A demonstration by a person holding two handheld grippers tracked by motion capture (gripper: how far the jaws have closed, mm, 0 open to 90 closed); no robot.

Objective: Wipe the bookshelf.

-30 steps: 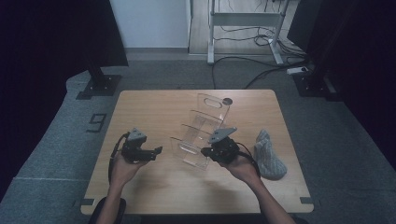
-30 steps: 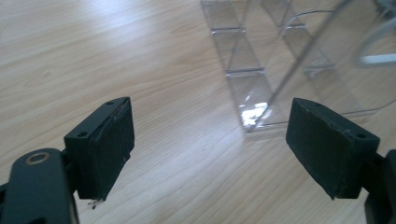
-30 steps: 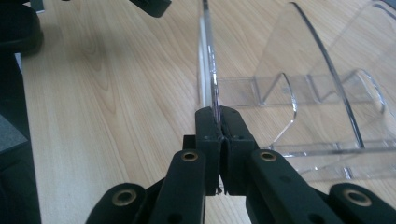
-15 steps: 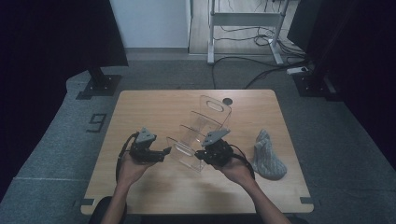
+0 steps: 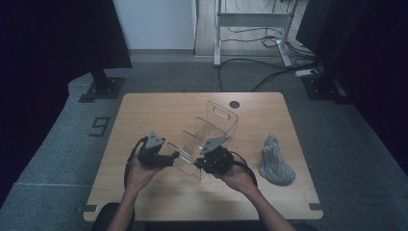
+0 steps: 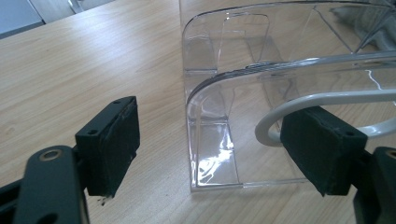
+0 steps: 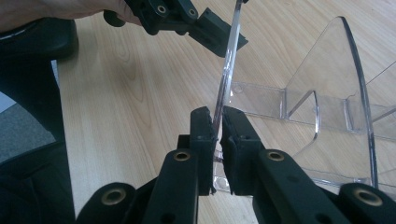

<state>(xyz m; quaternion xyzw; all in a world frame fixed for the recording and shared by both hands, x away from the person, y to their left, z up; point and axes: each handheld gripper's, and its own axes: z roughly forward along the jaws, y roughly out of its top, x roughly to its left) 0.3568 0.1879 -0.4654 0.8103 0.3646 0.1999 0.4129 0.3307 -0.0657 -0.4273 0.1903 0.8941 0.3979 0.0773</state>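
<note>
A clear rack stands mid-table, at the centre of the high view. The right gripper pinches the rack's front panel edge-on, pads tight on the plastic. The left gripper, left of centre, has spread jaws that have just been closing a little; the panel's corner lies between them, untouched by the left pad. A grey cloth lies at the right.

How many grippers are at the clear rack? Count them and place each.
2. The left gripper, open, is at the clear rack's near left corner; the right gripper is shut on the rack's nearest panel, just right of it.
</note>
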